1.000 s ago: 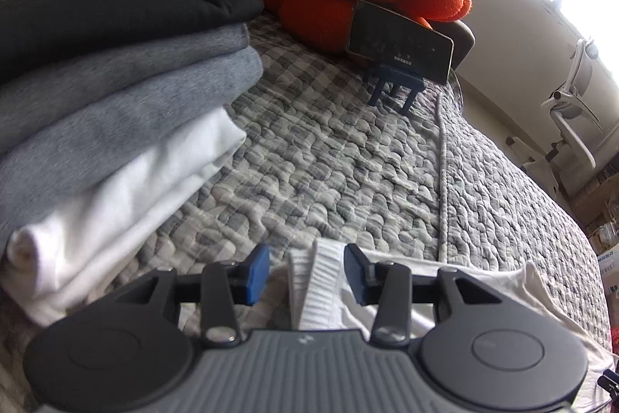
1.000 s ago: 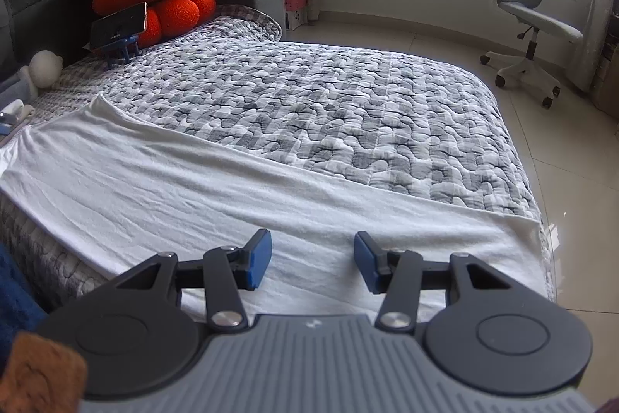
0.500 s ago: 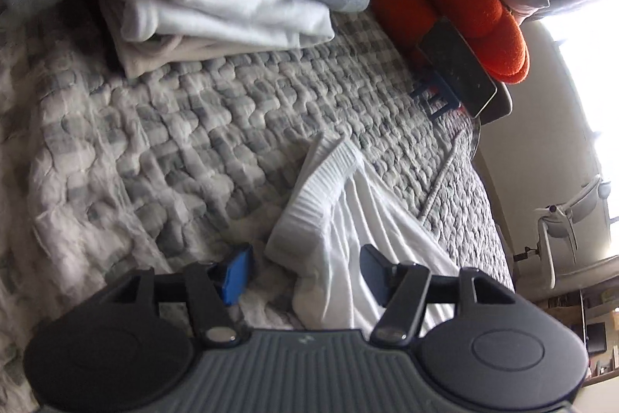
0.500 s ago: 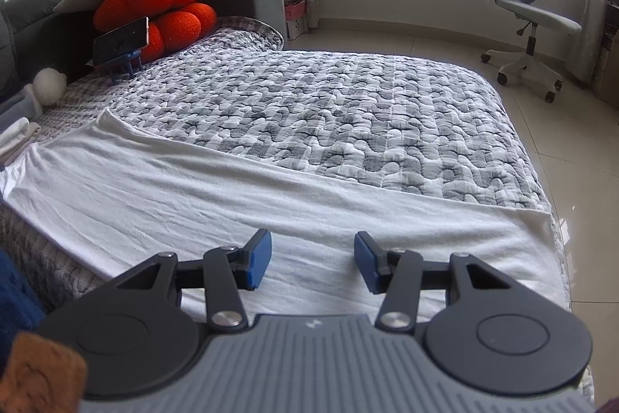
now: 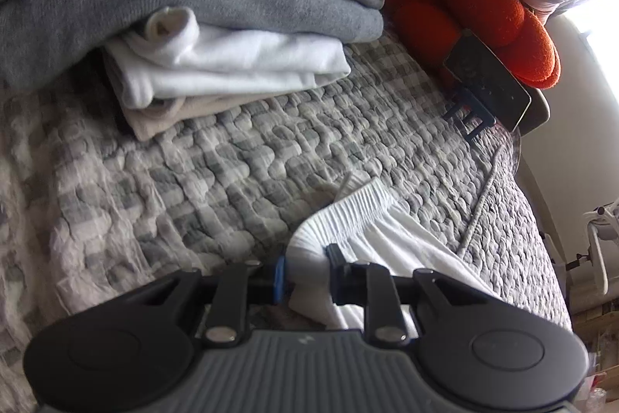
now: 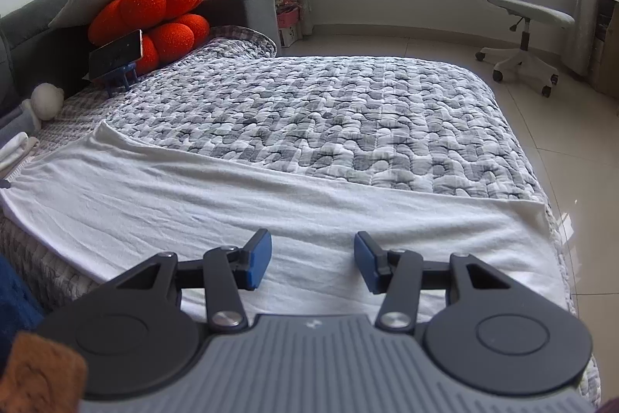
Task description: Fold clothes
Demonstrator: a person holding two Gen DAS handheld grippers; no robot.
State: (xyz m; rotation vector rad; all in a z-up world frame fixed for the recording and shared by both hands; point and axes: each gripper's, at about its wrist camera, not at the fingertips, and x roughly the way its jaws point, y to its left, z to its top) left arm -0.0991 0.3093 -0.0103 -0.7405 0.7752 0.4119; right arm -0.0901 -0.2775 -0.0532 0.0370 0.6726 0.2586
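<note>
A long white garment (image 6: pixel 232 196) lies spread flat along the near edge of the bed. Its ribbed elastic waistband (image 5: pixel 348 211) shows in the left wrist view. My left gripper (image 5: pixel 305 269) is at the waistband's near corner. Its jaws are closing, and the bunched white cloth fills the gap between the blue pads (image 5: pixel 278 275). My right gripper (image 6: pixel 312 260) hovers just above the garment's other end, near the bed's front edge. It is open with nothing between its fingers.
A stack of folded grey and white clothes (image 5: pixel 193 6) sits on the grey checked quilt (image 6: pixel 329 111) close behind the left gripper. Orange cushions (image 6: pixel 154 10) and a phone on a blue stand (image 6: pixel 116 57) are at the headboard. An office chair (image 6: pixel 522 6) stands on the tiled floor.
The left gripper rolled, moved in on the waistband corner, and its jaws narrowed from wide apart to tight around the cloth. The right gripper kept still and open.
</note>
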